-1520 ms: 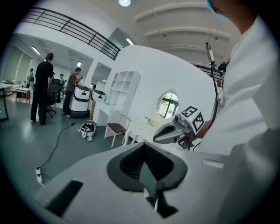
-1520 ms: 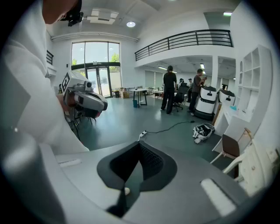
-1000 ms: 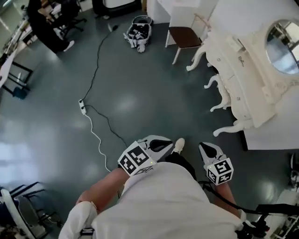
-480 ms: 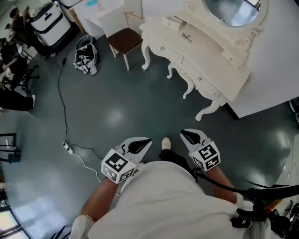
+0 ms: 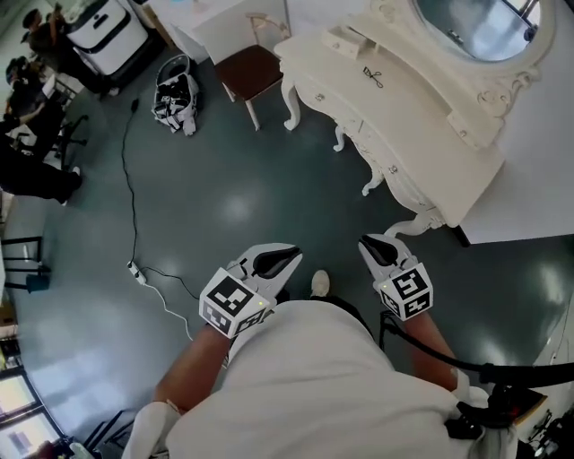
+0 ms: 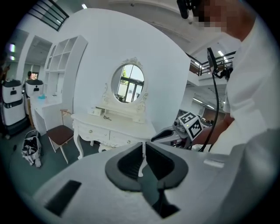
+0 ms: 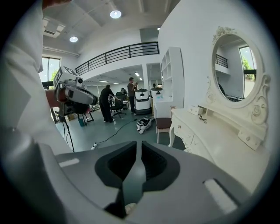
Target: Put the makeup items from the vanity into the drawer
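Observation:
The white vanity (image 5: 421, 134) with an oval mirror (image 5: 475, 22) stands ahead at the upper right. On its top lie a small white box (image 5: 343, 40) and a small black item (image 5: 373, 77); other makeup items are too small to tell. Its drawers look closed. My left gripper (image 5: 294, 252) and right gripper (image 5: 365, 242) are held low in front of my body, well short of the vanity. The left jaws show a thin slit with nothing in it. The right jaws have just been opening and stand slightly apart, with nothing between them.
A brown-seated chair (image 5: 251, 67) stands left of the vanity, with a bag (image 5: 177, 94) on the floor beside it. A black cable and a white power strip (image 5: 136, 272) run across the grey floor at left. People and office chairs (image 5: 36, 72) are at far left.
The view has swung and closed in: the vanity went from the right edge to straight ahead at upper right. Both grippers kept their place before my body.

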Demonstrator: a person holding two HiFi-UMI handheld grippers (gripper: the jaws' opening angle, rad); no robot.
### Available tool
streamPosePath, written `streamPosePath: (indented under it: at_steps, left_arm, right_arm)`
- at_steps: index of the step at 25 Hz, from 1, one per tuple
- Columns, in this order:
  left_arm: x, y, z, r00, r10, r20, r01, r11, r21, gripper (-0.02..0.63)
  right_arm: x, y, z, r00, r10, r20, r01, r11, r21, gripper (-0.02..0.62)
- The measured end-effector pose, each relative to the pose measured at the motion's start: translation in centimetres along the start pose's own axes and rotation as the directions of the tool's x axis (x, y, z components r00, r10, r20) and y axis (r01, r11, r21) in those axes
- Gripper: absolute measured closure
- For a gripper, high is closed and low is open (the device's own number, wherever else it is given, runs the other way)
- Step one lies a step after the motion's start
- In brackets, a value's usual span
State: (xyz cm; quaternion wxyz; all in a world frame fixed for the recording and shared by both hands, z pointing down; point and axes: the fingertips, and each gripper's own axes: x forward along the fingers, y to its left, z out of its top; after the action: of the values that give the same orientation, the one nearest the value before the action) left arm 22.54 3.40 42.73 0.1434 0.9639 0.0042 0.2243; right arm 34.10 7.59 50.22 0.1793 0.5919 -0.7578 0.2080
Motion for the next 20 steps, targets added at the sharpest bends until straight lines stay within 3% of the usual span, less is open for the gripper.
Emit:
streamPosePath:
  at_steps: [5, 9, 13, 20]
  left_arm:
    - [3.1, 5.3, 1.0, 1.0, 0.006, 0.0, -0.006, 0.999, -0.039, 0.603]
    - [4.5, 10.8, 2.1, 0.999, -0.038, 0.011, 0.038, 0.999, -0.035, 0.604]
    - [3.2, 17.7, 5.1, 0.995, -0.096, 0.016, 0.096, 0.995, -0.022, 0.604]
    - [4.4, 28.7, 10.8, 0.978, -0.207, 0.015, 0.206, 0.977, 0.054, 0.604]
  right_arm:
    - [4.3, -3.8, 1.1, 1.0, 0.021, -0.011, -0.021, 1.0, 0.009, 0.555]
    - [8.4, -6.2, 2.9, 0.999, -0.01, -0.036, 0.01, 1.0, 0.016, 0.56]
    - [13.4, -7.1, 8.2, 0.998, -0.056, -0.036, 0.057, 0.998, 0.032, 0.561]
    - [21.8, -13.6, 15.6, 0.985, -0.168, -0.038, 0.169, 0.985, 0.043, 0.563]
